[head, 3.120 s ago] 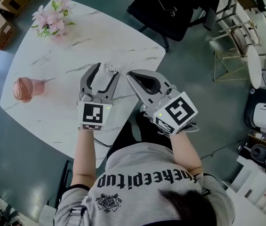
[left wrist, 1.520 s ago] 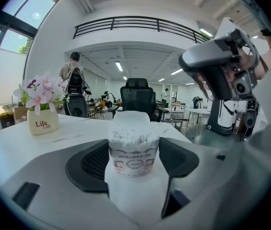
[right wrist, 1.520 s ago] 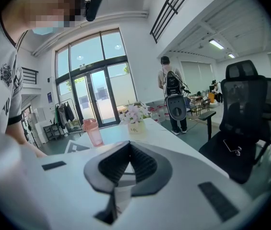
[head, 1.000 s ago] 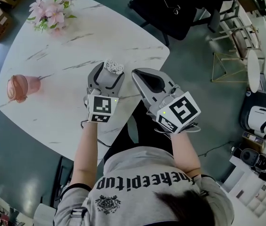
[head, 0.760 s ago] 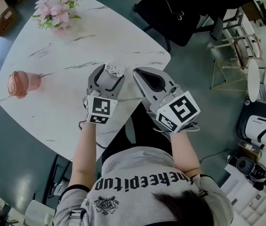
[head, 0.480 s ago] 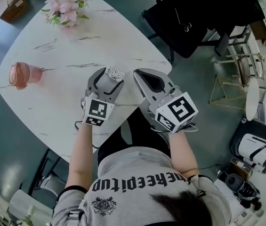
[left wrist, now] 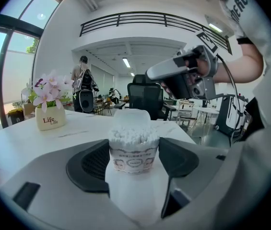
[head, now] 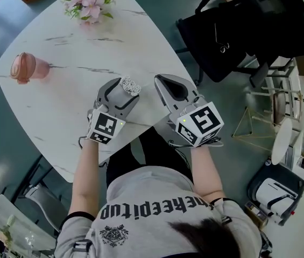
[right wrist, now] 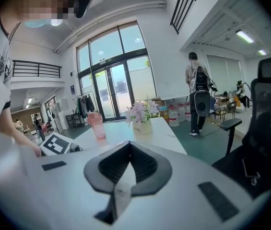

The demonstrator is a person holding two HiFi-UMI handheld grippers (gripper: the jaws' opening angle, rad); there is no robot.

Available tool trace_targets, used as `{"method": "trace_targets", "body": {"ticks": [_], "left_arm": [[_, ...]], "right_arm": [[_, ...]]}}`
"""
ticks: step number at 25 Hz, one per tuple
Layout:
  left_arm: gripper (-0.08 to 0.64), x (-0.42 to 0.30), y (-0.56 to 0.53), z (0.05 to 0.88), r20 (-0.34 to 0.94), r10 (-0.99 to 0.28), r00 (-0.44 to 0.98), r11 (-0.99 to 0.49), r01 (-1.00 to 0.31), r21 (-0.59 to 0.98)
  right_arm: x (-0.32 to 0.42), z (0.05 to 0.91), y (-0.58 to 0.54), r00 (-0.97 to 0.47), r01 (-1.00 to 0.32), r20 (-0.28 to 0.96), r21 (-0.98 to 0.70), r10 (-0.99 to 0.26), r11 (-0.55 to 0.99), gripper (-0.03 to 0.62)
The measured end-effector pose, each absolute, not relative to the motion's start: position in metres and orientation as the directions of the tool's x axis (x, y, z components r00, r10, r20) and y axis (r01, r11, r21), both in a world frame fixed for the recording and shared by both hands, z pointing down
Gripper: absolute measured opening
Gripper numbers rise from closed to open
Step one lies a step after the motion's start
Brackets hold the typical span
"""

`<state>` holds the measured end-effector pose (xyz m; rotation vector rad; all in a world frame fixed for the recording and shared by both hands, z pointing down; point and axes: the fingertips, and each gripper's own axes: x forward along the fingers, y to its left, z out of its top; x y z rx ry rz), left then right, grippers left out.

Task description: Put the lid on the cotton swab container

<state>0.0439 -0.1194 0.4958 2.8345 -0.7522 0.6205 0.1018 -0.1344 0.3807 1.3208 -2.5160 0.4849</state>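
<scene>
Right gripper (right wrist: 129, 150), 2 jaws pinched on thin clear lid (right wrist: 121, 195) (edge-on), pink cup (right wrist: 97, 124), flower vase (right wrist: 143, 126) beyond

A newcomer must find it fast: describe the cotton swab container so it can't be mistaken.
Start at the white marble table and go to its edge nearest the person, where the left gripper clamps the cotton swab container. It is a small tub with a printed band, packed with upright white swabs, unlike the pink cup and the potted flowers farther off.

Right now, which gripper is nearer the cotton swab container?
Left. The left gripper is shut on the cotton swab container; the right gripper hangs apart to its right, jaws together.
</scene>
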Motion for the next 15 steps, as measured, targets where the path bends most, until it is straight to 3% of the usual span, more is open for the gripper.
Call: {"method": "trace_targets", "body": {"ticks": [15], "left_arm": [[0.328, 0.043, -0.117, 0.494, 0.433, -0.527, 0.731, -0.801, -0.598, 0.035]], "right_arm": [[0.113, 0.425, -0.16, -0.636, -0.754, 0.441, -0.178, -0.633, 0.633, 0.011]]}}
